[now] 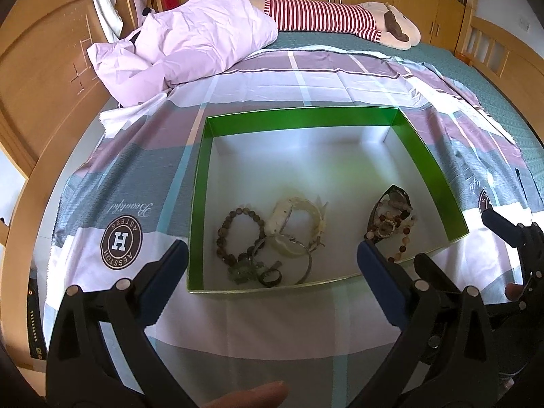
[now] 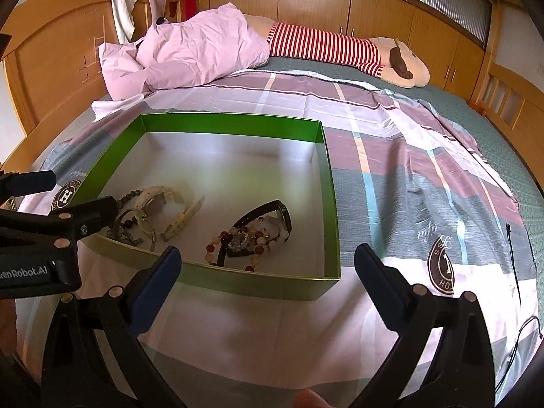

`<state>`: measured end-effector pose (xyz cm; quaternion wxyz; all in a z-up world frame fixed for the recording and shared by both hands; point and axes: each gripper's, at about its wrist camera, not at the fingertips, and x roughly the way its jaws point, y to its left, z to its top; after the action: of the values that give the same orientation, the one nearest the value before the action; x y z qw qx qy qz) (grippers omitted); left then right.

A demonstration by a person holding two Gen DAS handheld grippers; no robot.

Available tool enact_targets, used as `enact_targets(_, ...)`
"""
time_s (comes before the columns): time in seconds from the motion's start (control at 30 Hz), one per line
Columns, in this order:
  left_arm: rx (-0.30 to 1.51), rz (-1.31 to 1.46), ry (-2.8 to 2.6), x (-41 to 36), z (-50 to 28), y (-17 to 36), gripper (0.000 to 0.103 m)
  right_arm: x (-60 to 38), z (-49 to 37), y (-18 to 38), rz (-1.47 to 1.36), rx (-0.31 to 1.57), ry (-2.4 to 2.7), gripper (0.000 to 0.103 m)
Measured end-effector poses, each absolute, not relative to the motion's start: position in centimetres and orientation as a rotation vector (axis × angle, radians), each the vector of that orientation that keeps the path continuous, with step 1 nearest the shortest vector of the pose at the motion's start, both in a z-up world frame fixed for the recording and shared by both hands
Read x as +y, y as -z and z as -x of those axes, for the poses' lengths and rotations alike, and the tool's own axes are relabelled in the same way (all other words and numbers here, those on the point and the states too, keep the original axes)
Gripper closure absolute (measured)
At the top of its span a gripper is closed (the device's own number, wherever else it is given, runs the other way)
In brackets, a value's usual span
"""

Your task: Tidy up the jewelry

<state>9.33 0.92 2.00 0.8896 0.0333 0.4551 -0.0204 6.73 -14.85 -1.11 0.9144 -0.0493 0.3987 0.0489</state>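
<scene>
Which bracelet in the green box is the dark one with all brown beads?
The dark beaded bracelet at the left end of the green box, beside the cream watch. The other beaded bracelet has pale pink and red beads.

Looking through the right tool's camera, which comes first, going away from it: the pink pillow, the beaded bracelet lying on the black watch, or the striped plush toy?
1. Beaded bracelet, in the green box, just ahead of the right tool, slightly to its left.
2. Pink pillow, far up the bed, left.
3. Striped plush toy, lying just behind the pillow and stretching right.
</scene>
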Motion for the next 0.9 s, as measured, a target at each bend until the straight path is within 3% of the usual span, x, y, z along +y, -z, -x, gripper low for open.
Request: enact_targets(0.9,0.954,-0.088,0.051,0.25,-9.12,-1.62,0.005,-14.43,-6.42,0.87,0.133,0.814,-0.107,0.004)
